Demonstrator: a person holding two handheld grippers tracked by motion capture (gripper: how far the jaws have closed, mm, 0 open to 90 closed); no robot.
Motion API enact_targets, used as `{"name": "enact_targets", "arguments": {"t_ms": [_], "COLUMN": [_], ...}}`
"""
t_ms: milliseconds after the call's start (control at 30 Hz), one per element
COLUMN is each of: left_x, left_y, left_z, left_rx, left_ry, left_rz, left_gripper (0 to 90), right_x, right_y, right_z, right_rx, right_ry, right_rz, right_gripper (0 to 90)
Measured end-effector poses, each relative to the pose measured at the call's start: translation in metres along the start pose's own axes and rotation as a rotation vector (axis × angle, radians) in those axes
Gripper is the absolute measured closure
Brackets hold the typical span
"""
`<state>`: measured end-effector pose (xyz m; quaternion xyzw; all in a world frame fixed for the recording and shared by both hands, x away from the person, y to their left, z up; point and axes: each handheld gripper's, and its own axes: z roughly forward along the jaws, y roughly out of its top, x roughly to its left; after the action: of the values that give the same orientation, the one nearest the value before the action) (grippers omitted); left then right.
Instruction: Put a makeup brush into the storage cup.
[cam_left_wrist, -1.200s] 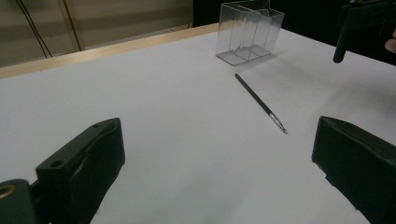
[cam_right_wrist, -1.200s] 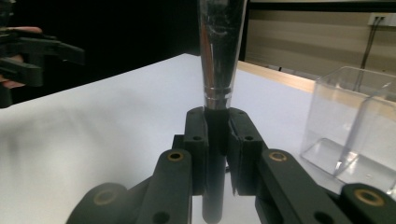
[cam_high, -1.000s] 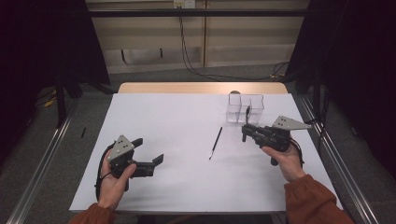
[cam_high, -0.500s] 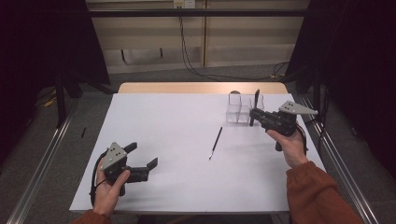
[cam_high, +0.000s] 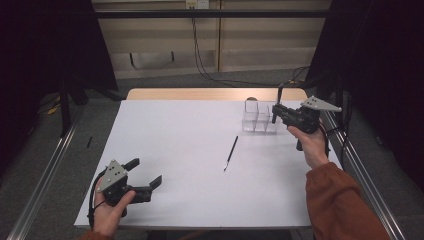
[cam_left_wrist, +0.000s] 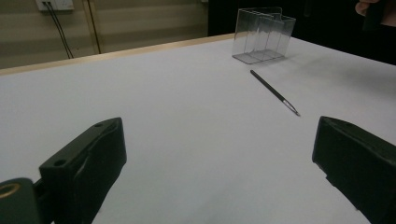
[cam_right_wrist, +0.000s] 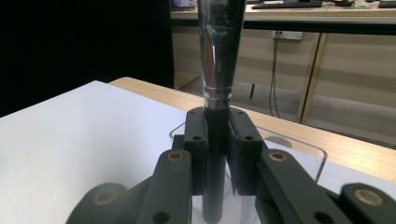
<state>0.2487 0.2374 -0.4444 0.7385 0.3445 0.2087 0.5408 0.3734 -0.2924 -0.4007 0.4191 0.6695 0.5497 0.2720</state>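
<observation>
Two tools work here: the right tool (cam_high: 276, 114) clamps a makeup brush (cam_right_wrist: 218, 70) upright by its handle, poised over the clear organizer (cam_high: 259, 118), likely for dropping in. The left tool (cam_high: 144, 176) rests wide and empty near the tabletop's (cam_high: 190, 150) front edge, while a thin brush (cam_high: 230, 153) lies mid-tabletop.

You've carried the right gripper (cam_high: 274, 114), clamped on the brush (cam_high: 278, 100), up & across the table from near the pen to over the clear holder (cam_high: 257, 120), brush now upright, and pulled the left gripper (cam_high: 145, 172) back toward the near edge.
</observation>
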Motion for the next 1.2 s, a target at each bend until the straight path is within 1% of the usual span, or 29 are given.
{"name": "enact_targets", "arguments": {"t_ms": [67,133,167,333,433,500,600,700,733,800,867,1000,1067,1100,1200], "left_x": [0.0,-0.001,-0.001,0.0,0.0,0.0,0.001,0.001,0.001,0.002,0.002,0.003,0.003,0.003,0.003], "left_y": [0.0,-0.001,-0.001,-0.002,-0.003,-0.003,-0.003,-0.003,-0.003,-0.003,-0.003,-0.003,-0.002,-0.002,-0.002], "left_z": [0.0,0.0,0.0,-0.003,-0.004,-0.005,-0.005,-0.005,-0.005,-0.005,-0.005,-0.006,-0.007,-0.007,-0.007], "left_rx": [0.004,0.004,-0.002,-0.006,-0.014,-0.019,-0.024,-0.018,-0.019,-0.02,-0.018,-0.012,-0.022,-0.024,-0.025], "left_ry": [0.0,0.001,-0.002,0.007,0.01,0.011,0.014,0.015,0.015,0.015,0.017,0.011,0.008,0.01,0.01], "left_rz": [0.016,0.019,0.017,0.013,0.006,0.009,0.009,0.011,0.013,0.014,0.013,0.017,0.019,0.013,0.01], "left_gripper": [3.1,3.1,3.1,3.1,3.2,3.2,3.2,3.2,3.2,3.2,3.1,3.1,3.1,3.1,3.0], "right_x": [-0.002,-0.004,-0.005,-0.012,-0.015,-0.017,-0.019,-0.021,-0.022,-0.024,-0.026,-0.029,-0.029,-0.029,-0.03], "right_y": [0.001,0.004,0.005,0.008,0.009,0.009,0.007,0.003,0.002,0.0,-0.002,-0.006,-0.008,-0.009,-0.014], "right_z": [0.004,0.008,0.009,0.016,0.02,0.022,0.026,0.028,0.029,0.03,0.031,0.034,0.035,0.036,0.038], "right_rx": [0.002,-0.001,-0.001,-0.008,-0.006,-0.001,0.004,0.006,0.009,0.012,0.022,0.026,0.029,0.031,0.037], "right_ry": [-0.014,-0.026,-0.032,-0.059,-0.078,-0.091,-0.097,-0.101,-0.106,-0.119,-0.122,-0.13,-0.127,-0.126,-0.123], "right_rz": [-0.005,-0.007,-0.004,-0.003,-0.005,-0.008,-0.008,-0.007,-0.003,-0.009,-0.01,-0.011,-0.001,-0.001,0.002], "right_gripper": [80.0,80.0,80.0,79.9,80.0,80.0,79.9,79.9,79.9,79.9,79.9,79.9,79.9,79.9,79.9]}}
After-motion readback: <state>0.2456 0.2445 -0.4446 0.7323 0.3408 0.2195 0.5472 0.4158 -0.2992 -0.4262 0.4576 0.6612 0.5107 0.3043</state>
